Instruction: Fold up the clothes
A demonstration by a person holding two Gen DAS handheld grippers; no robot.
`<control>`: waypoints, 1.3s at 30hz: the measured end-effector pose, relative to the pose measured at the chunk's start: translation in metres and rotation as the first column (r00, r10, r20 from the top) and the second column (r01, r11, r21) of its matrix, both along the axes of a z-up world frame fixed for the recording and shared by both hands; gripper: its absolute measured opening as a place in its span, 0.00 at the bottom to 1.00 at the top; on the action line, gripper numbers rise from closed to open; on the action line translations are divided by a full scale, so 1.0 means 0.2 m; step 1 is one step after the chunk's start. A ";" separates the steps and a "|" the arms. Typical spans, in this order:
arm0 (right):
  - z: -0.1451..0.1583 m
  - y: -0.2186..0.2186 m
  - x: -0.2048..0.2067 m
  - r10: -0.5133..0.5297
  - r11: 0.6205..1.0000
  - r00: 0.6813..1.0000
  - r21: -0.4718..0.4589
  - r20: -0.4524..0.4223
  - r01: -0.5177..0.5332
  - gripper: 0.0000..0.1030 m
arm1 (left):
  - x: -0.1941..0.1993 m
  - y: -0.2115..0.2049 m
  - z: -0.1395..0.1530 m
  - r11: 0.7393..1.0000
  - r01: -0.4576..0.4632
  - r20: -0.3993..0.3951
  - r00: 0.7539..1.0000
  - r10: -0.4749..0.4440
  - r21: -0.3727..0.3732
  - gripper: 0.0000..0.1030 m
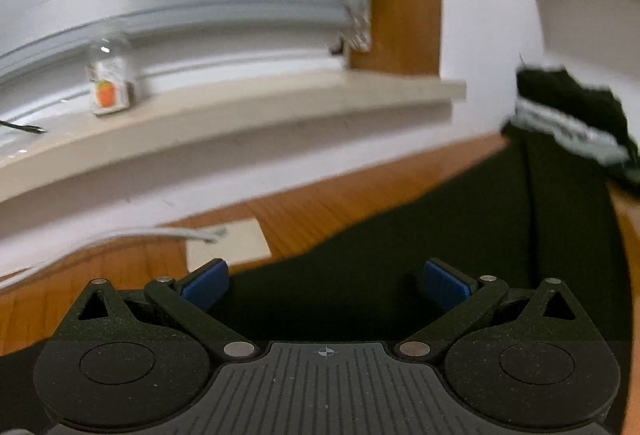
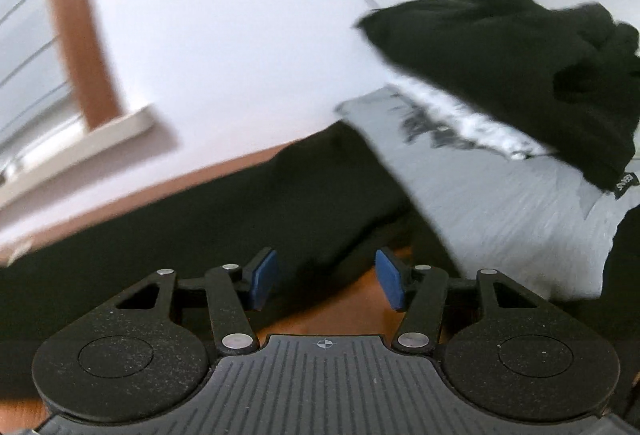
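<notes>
Between the blue pads of the left tongs (image 1: 326, 285), spread as wide as they go, nothing is caught; they hang over a dark garment (image 1: 400, 267) laid flat on the wooden table (image 1: 120, 275), probably freed to take a new edge. The right tongs (image 2: 326, 281) stand half apart, also empty, above the same cloth's edge. Beyond, a grey shirt (image 2: 500, 207) lies under a heaped black garment (image 2: 520, 75), likely waiting their turn. Blur smears everything, and both piles run off the picture's edge.

Black garment (image 2: 280, 203) spread flat beside a heaped grey shirt (image 2: 500, 203).
</notes>
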State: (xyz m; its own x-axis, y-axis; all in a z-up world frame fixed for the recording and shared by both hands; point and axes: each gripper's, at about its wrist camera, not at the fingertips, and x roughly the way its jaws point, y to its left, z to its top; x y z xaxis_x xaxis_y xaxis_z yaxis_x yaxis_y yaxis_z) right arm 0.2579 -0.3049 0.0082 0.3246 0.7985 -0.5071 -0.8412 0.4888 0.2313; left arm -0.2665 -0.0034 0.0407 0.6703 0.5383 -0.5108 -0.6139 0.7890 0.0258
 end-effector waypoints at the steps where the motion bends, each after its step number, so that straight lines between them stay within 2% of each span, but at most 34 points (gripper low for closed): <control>1: 0.00 0.03 0.03 -0.028 1.000 1.000 -0.007 -0.006 0.028 0.53 | 0.01 -0.01 -0.01 1.000 0.002 -0.013 1.000 -0.002 -0.007 1.00; 4: -0.01 0.12 0.13 -0.106 0.994 0.994 -0.023 -0.031 0.105 0.48 | 0.03 -0.02 -0.03 1.000 0.018 -0.052 0.998 -0.019 -0.020 1.00; 6: -0.01 0.15 0.18 -0.111 0.994 0.991 -0.011 -0.072 0.111 0.43 | 0.06 -0.03 -0.05 1.000 0.023 -0.086 0.996 -0.024 -0.016 1.00; 7: -0.01 0.16 0.19 -0.121 0.993 0.990 -0.011 -0.073 0.120 0.34 | 0.07 -0.03 -0.06 1.000 0.025 -0.103 0.994 -0.026 -0.014 1.00; 10: -0.01 0.17 0.18 -0.127 0.991 0.988 0.026 -0.085 0.130 0.25 | 0.07 -0.03 -0.06 1.000 0.029 -0.106 0.994 -0.030 -0.009 1.00; 12: -0.01 0.16 0.18 -0.116 0.991 0.987 0.057 -0.107 0.123 0.27 | 0.05 -0.02 -0.05 1.000 0.026 -0.100 0.995 -0.027 -0.013 1.00; 16: -0.04 0.20 0.19 -0.095 0.995 0.984 0.026 -0.153 0.100 0.30 | 0.06 -0.02 -0.04 1.000 0.023 -0.098 0.995 -0.025 -0.020 1.00; 21: -0.04 0.24 0.18 -0.115 0.993 0.984 -0.020 -0.139 0.113 0.28 | 0.07 -0.01 -0.03 1.000 0.020 -0.097 0.995 -0.022 -0.025 1.00; 22: -0.03 0.25 0.18 -0.113 0.994 0.985 -0.019 -0.128 0.112 0.19 | 0.07 -0.01 -0.04 0.999 0.019 -0.096 0.995 -0.021 -0.027 1.00; 23: -0.02 0.26 0.16 -0.105 0.994 0.988 -0.014 -0.110 0.104 0.13 | 0.07 -0.01 -0.04 0.999 0.019 -0.095 0.995 -0.021 -0.029 1.00; 25: 0.01 0.28 0.13 -0.083 0.996 0.992 0.014 -0.092 0.084 0.09 | 0.06 0.00 -0.04 0.999 0.017 -0.093 0.995 -0.020 -0.032 1.00; 30: 0.20 0.38 -0.10 0.050 0.992 0.999 0.118 -0.011 -0.048 0.08 | 0.06 0.01 -0.04 0.999 0.014 -0.091 0.996 -0.018 -0.039 1.00; 33: 0.31 0.46 -0.35 0.179 0.972 0.982 0.141 0.055 -0.185 0.07 | 0.06 0.01 -0.04 0.999 0.012 -0.089 0.996 -0.015 -0.040 1.00; 36: 0.36 0.51 -0.67 0.352 0.922 0.932 0.139 0.089 -0.361 0.07 | 0.06 0.01 -0.04 0.999 0.009 -0.088 0.996 -0.013 -0.040 1.00; 39: 0.32 0.49 -0.98 0.521 0.841 0.849 0.117 0.083 -0.528 0.07 | 0.05 0.01 -0.04 0.999 0.002 -0.086 0.996 -0.006 -0.040 1.00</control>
